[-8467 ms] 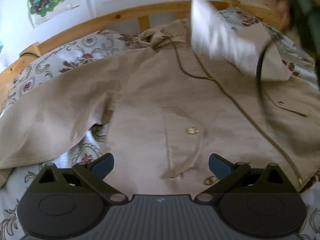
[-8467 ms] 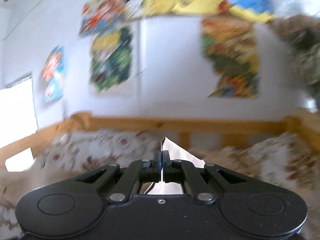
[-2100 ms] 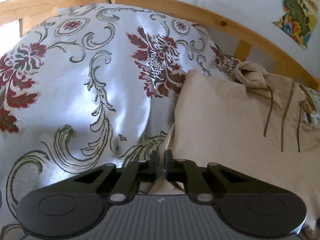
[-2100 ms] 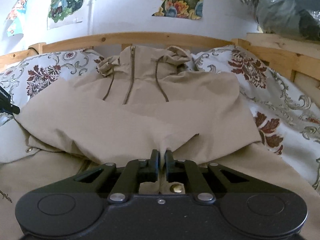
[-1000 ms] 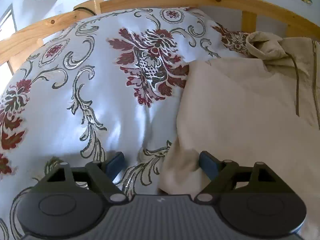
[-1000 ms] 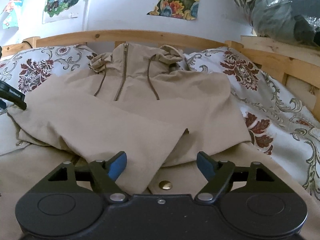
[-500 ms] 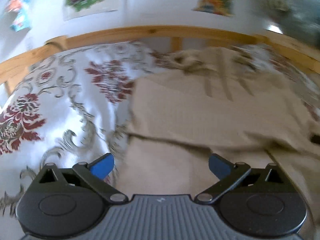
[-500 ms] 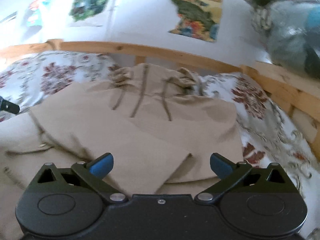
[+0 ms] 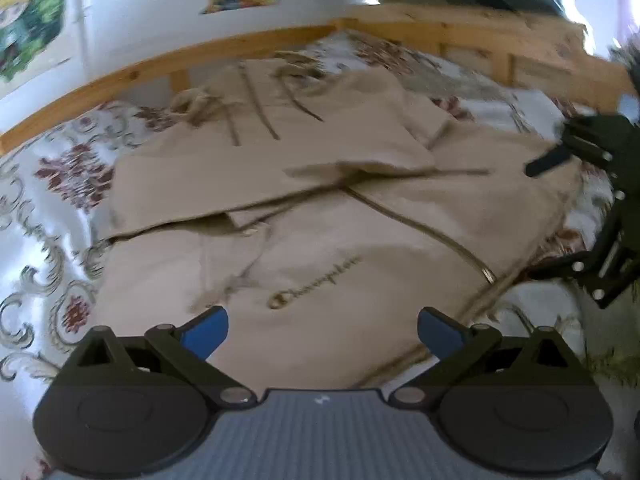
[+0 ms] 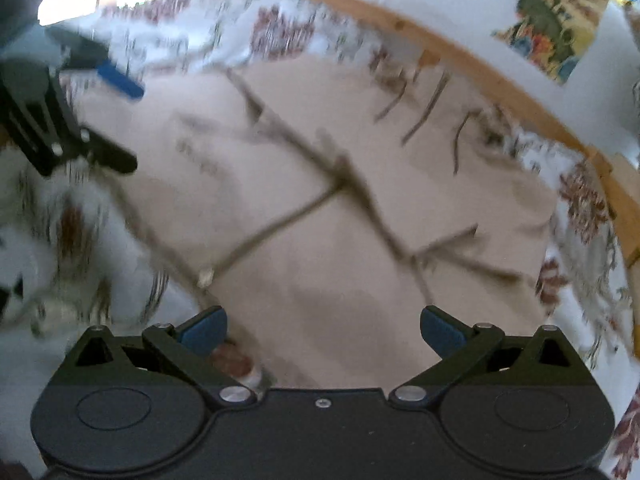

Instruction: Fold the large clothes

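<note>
Left wrist view: beige cotton jacket [image 9: 320, 208] is spread on the floral quilt [image 9: 52, 208], both sleeves laid across the chest, likely to narrow it for the hem fold. Left gripper [image 9: 322, 326] is seen wide apart, empty, above the hem.

Right wrist view, blurred: right gripper [image 10: 323, 326] is likewise spread, nothing held; matte fabric, zip line [image 10: 280, 224] probably.
</note>
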A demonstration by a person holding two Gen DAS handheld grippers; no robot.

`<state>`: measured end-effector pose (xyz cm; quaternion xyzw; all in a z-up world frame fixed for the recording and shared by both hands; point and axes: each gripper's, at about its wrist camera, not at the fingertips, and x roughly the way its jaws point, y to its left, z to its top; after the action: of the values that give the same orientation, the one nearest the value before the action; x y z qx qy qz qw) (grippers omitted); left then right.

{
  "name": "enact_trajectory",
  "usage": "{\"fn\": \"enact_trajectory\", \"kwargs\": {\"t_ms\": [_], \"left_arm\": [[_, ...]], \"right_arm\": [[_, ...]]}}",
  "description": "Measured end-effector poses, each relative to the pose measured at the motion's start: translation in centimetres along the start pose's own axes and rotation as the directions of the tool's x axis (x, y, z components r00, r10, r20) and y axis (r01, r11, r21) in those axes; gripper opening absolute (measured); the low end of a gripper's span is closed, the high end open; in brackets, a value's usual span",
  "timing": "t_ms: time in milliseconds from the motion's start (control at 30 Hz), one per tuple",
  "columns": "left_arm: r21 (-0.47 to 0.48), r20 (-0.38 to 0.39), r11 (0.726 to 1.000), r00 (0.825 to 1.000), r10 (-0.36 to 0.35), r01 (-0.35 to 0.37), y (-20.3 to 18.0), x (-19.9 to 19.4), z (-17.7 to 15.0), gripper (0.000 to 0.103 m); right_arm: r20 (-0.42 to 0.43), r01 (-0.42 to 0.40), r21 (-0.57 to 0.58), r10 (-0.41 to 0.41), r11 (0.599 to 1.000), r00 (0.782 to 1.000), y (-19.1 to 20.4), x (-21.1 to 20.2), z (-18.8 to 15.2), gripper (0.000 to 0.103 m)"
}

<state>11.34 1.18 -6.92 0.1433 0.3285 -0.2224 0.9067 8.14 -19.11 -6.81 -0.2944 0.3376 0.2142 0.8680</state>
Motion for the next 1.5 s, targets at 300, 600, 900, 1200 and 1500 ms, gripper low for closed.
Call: {"fn": "enact_trajectory", "kwargs": {"t_ms": [300, 600, 900, 1200, 1500], "left_arm": [[0.129, -0.049, 0.992, 0.999, -0.006, 0.013, -3.0, 0.8, -1.2, 0.102], [0.251, -0.019, 0.964, 0.996, 0.091, -0.083, -5.4, 1.0, -0.7, 0.096], [0.211, 0.016, 0.928, 0.951, 0.310, -0.306, -2.2, -1.0, -1.2, 0.058], [0.066, -0.061, 0.932, 0.931, 0.360, -0.356, 1.5, -2.2, -3.1, 0.024], [-0.111, 0.090, 0.930, 0.928, 0.362, -0.351, 3.7, -4.8, 0.7, 0.006]], "right_arm": [[0.022, 0.112, -0.140, -0.110, 0.984, 0.994, 2.1, 2.2, -0.5, 0.102], [0.219, 0.118, 0.012, -0.118, 0.993, 0.969, -0.3, -0.5, 0.7, 0.072], [0.280, 0.142, 0.093, -0.163, 0.985, 0.946, -1.3, -1.5, 0.7, 0.058], [0.127, 0.101, -0.020, -0.098, 0.995, 0.987, -0.6, 0.2, -0.1, 0.072], [-0.054, 0.137, -0.074, -0.141, 0.988, 0.989, -2.6, 0.7, -2.0, 0.070]]}}
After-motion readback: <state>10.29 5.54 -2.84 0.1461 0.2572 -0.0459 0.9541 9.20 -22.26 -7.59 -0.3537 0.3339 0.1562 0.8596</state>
